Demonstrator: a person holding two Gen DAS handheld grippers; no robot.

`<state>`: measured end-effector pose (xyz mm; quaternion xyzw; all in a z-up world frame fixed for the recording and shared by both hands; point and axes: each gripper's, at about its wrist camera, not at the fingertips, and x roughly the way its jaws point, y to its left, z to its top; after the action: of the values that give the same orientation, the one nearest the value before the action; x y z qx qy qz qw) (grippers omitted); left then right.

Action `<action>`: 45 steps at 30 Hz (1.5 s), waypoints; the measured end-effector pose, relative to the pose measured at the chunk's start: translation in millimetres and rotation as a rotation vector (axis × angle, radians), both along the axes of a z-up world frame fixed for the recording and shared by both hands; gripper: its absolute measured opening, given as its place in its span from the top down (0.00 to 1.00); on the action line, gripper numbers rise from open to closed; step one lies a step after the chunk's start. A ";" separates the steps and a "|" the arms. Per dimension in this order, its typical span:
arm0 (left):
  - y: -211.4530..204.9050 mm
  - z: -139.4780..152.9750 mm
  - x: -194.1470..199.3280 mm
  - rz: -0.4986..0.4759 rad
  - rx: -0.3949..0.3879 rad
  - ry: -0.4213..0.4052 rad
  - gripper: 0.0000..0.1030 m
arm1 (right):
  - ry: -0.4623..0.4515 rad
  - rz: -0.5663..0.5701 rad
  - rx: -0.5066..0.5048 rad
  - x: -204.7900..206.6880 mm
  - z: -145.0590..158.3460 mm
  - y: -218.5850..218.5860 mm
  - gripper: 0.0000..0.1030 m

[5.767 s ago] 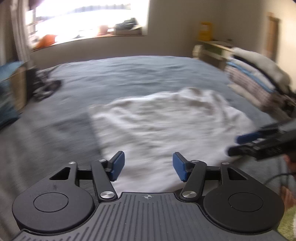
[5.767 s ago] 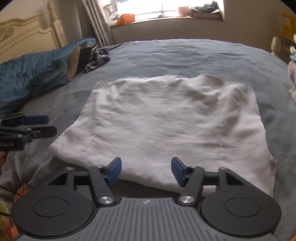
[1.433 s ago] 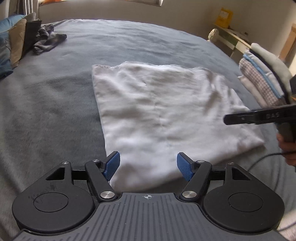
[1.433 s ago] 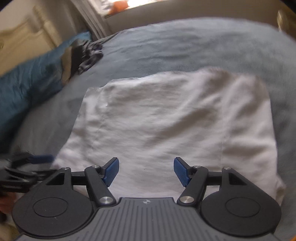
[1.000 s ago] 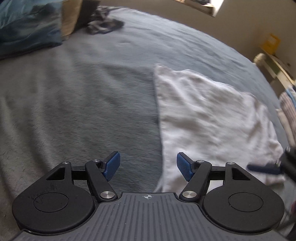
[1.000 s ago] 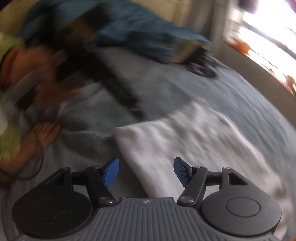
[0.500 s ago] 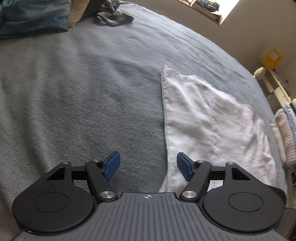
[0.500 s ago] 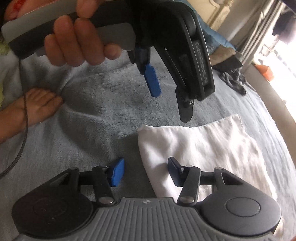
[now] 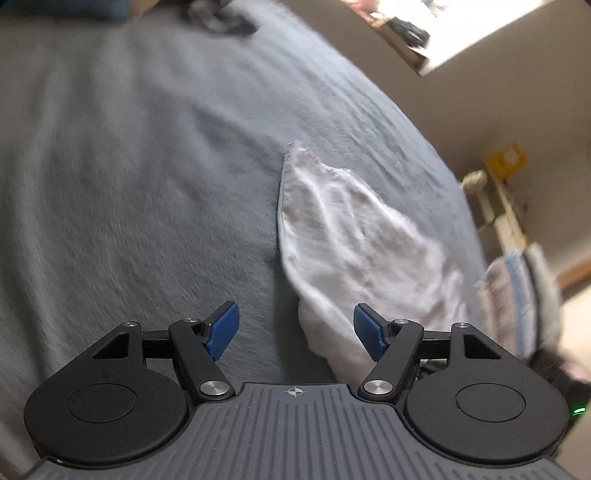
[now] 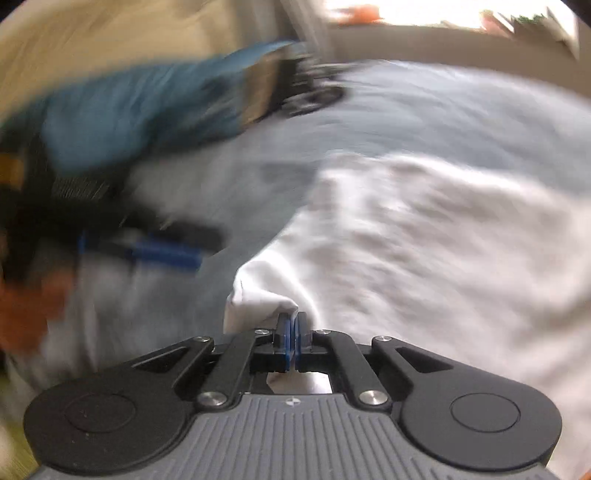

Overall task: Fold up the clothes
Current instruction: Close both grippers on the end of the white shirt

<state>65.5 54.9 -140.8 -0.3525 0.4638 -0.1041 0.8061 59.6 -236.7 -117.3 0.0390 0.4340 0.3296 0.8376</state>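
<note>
White garment [image 10: 424, 240]: my right gripper [image 10: 291, 332] pinches its near corner; my left gripper [image 9: 295, 328] hangs spread, holding nothing. Fold starting; next, left must grip an edge.

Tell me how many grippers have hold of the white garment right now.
1. The right gripper has its jaws shut on a near corner of the white garment. The left gripper is open, its jaws either side of the garment's edge.

You work over a bed [image 9: 129, 184] covered with a grey blanket [image 10: 443, 110]. Beige walls [image 9: 461, 103] surround you, and a bright window [image 9: 491, 22] floods daylight over its cluttered sill. A pale wooden shelf [image 9: 502, 214] stands by the wall.
</note>
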 end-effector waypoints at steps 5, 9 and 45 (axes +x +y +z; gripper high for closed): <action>0.4 -15.0 18.5 0.010 -0.179 0.085 0.26 | 0.130 -0.131 0.175 11.6 -4.7 -36.5 0.99; -10.3 -27.4 40.7 -0.023 -0.227 0.126 0.23 | 0.131 -0.126 0.192 7.8 -5.3 -37.6 0.99; -78.5 -0.4 132.0 -0.159 0.017 -0.027 0.95 | 0.068 -0.115 0.202 -7.3 5.8 -45.0 1.00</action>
<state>197.5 -23.6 -141.1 -0.3064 0.4804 -0.1683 0.8043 52.3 -281.8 -111.5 0.1590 0.4238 0.3215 0.8317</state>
